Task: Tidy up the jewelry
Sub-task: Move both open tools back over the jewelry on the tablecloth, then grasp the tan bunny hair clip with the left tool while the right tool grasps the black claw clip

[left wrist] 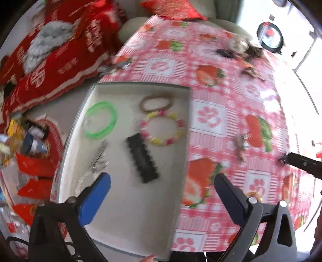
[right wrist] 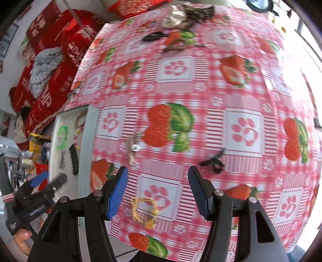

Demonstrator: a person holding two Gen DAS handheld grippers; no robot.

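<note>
A white tray point(left wrist: 124, 221) at the table's left holds a green bangle point(left wrist: 100, 120), a brown braided ring point(left wrist: 157, 103), a pink-and-yellow beaded bracelet point(left wrist: 163, 129), a black hair clip point(left wrist: 142, 158) and a silver chain point(left wrist: 98, 159). My left gripper point(left wrist: 161, 185) is open and empty above the tray's near part. My right gripper point(right wrist: 158, 177) is open and empty above the tablecloth. A yellow cord bracelet point(right wrist: 145, 211) lies just below its jaws. A small black clip point(right wrist: 213, 161) lies to its right, a beaded charm point(right wrist: 133, 148) to its left.
The pink strawberry-print tablecloth point(right wrist: 201, 90) covers the table. More dark clips and a silvery lump point(right wrist: 175, 14) lie at the far edge. Red cushions point(left wrist: 60, 52) and clutter point(left wrist: 30, 145) sit left of the table. The left gripper also shows in the right wrist view point(right wrist: 48, 181).
</note>
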